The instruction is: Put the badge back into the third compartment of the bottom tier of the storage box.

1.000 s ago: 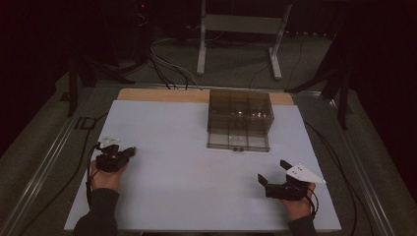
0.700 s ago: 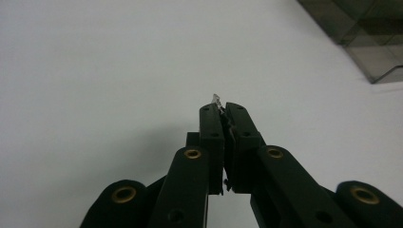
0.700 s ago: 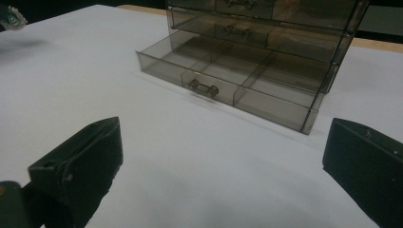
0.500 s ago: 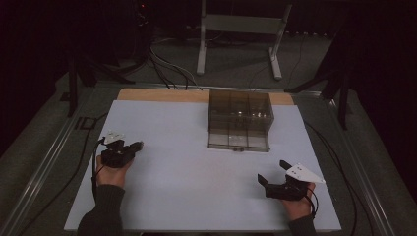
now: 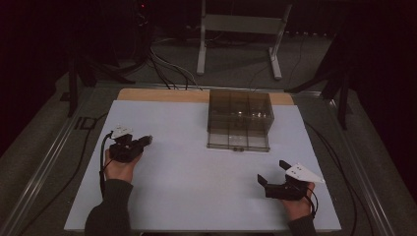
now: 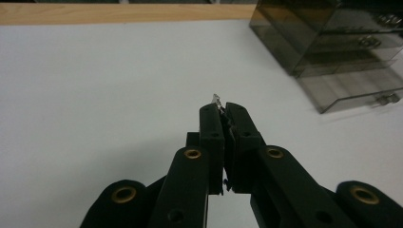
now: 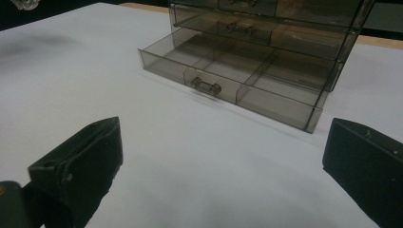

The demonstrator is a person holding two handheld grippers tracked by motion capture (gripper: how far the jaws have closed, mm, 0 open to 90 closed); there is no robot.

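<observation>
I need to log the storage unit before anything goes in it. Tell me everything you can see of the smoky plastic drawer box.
The drawer box is smoke-tinted see-through plastic, standing upright at the far middle of the white table, its back at the wooden strip. It has stacked drawers with small metal handles. The bottom drawer is pulled out, split by dividers into compartments, which look empty. Neither gripper touches it.

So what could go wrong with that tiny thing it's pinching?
1. The left tool grips the small shiny piece only at its very tips, so it might slip out onto the white table.
2. The bottom drawer of the smoky plastic drawer box is pulled out and split into small sections; the piece could land in the wrong one or miss.
3. The open right tool sits near the drawer and might bump it.
</observation>
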